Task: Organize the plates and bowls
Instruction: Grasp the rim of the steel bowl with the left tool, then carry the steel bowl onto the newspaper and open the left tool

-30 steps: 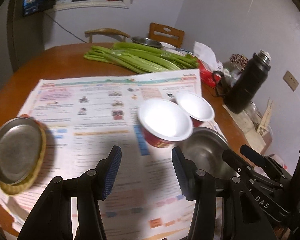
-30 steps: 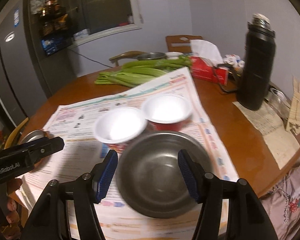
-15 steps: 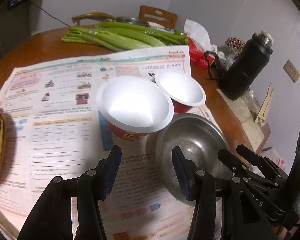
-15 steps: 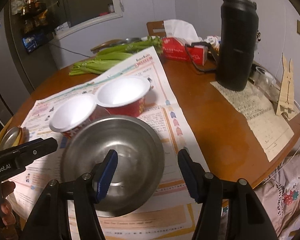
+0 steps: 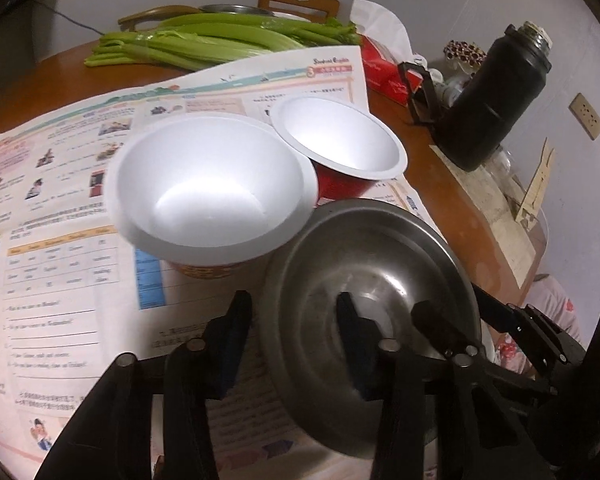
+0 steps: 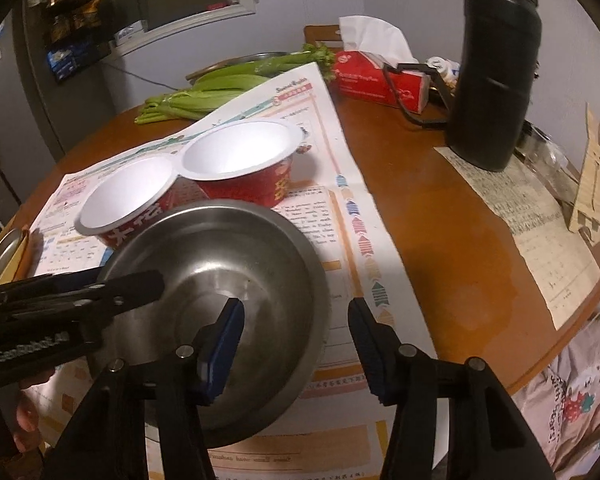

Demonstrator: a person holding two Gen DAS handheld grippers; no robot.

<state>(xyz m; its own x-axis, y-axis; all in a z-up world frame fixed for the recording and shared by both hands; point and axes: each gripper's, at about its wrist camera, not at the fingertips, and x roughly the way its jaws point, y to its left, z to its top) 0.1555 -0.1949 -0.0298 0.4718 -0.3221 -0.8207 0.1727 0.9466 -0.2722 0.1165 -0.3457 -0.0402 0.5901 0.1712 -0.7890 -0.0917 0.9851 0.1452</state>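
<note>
Straddling steel bowl (image 6: 236, 264) rim, fingers (image 6: 220, 344) closing

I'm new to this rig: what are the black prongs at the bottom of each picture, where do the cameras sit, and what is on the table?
There is no robot. A person holds a two-fingered claw in each hand, and each has a camera looking along its fingers. One picture comes from the left claw, the other from the right claw. On the wooden table lie a newspaper, celery, a tissue box and a black flask. On the newspaper stand a nearer red cup, a farther red cup and a steel bowl. Each claw straddles the bowl's rim on opposite sides, jaws closing. No pad visibly presses yet, so nothing is held.
</note>
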